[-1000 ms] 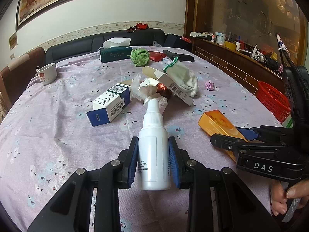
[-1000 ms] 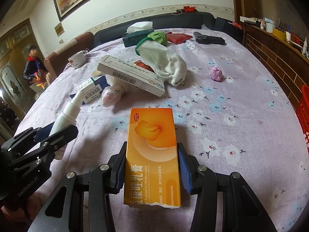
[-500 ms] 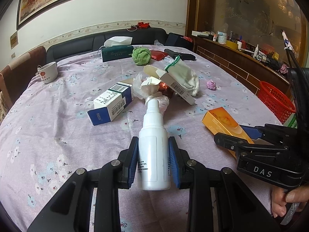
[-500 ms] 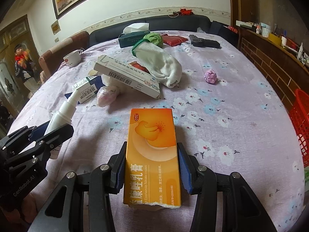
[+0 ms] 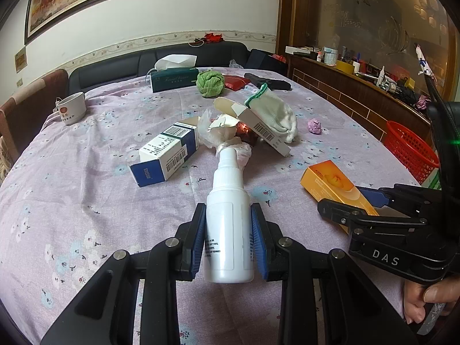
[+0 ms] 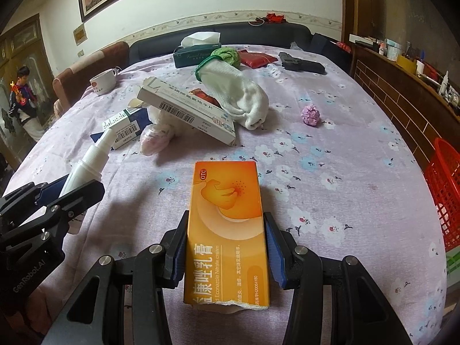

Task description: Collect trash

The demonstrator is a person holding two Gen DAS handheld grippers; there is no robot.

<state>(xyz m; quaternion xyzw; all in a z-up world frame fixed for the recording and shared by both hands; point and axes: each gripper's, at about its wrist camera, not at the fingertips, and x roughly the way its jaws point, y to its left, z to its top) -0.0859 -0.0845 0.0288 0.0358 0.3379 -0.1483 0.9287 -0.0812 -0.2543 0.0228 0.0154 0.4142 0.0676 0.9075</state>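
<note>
Left claw: clamped on a white spray bottle, blue pads against both sides, nozzle pointing away toward the litter pile.

Right claw: clamped on an orange box, pads pressed on its long edges, torn end nearest the camera.

Surface: round, under a lilac flowered cloth. Landmark: the white glove near its middle.
- Long white box, tilted, leaning just left of the glove.
- Blue and white box, further left of the glove, lying flat.
- Crumpled wrappers, between the two boxes.
- Purple paper ball, right of the glove, apart from it.
- Green cloth ball, tissue box, behind the glove.
- Cup, far left.
- Red basket, beyond the surface's right edge.
</note>
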